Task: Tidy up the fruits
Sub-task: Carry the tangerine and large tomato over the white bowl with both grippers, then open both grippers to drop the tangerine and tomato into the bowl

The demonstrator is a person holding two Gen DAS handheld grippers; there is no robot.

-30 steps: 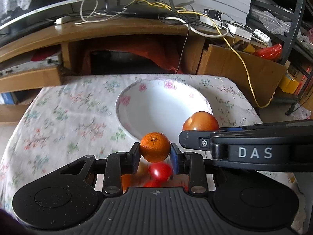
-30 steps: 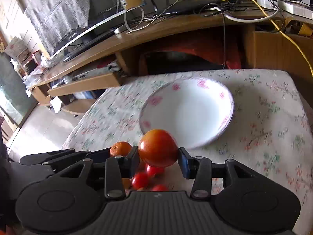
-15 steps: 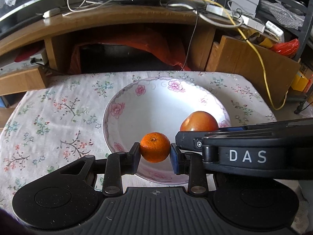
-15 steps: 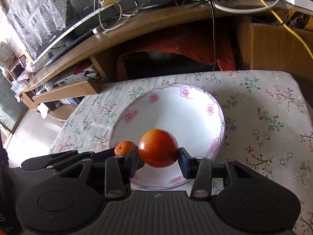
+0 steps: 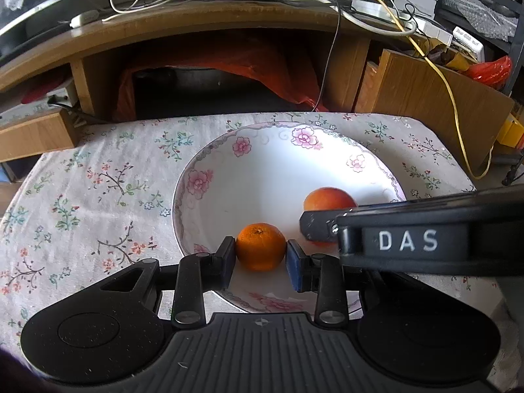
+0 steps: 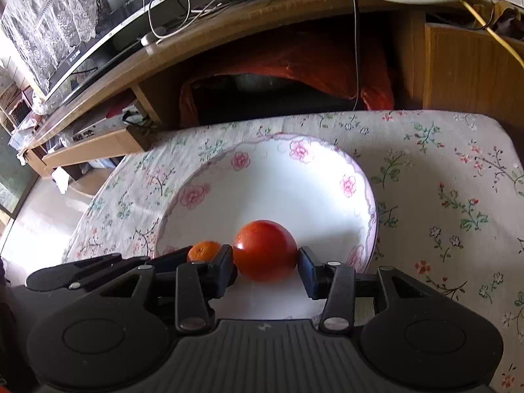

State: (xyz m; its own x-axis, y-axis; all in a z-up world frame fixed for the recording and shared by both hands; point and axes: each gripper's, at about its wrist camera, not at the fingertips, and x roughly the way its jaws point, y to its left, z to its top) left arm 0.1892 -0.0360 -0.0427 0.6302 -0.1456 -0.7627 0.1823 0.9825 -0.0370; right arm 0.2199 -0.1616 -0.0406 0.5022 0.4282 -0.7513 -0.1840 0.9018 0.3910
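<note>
A white bowl with pink flowers on its rim sits on the floral tablecloth. My left gripper holds a small orange mandarin low inside the bowl's near side; a thin gap shows at each pad. My right gripper holds a larger red-orange fruit just to the right, also low in the bowl. The mandarin shows in the right wrist view, and the red fruit shows behind the right gripper's arm in the left wrist view.
The floral tablecloth covers a small table. Behind it stands a wooden desk with cables and a monitor. A wooden board leans at the right, and shelving stands at the far right.
Both grippers moved forward from the table's near edge and lowered the fruits into the bowl. The small red tomatoes seen below one second ago are out of view.
</note>
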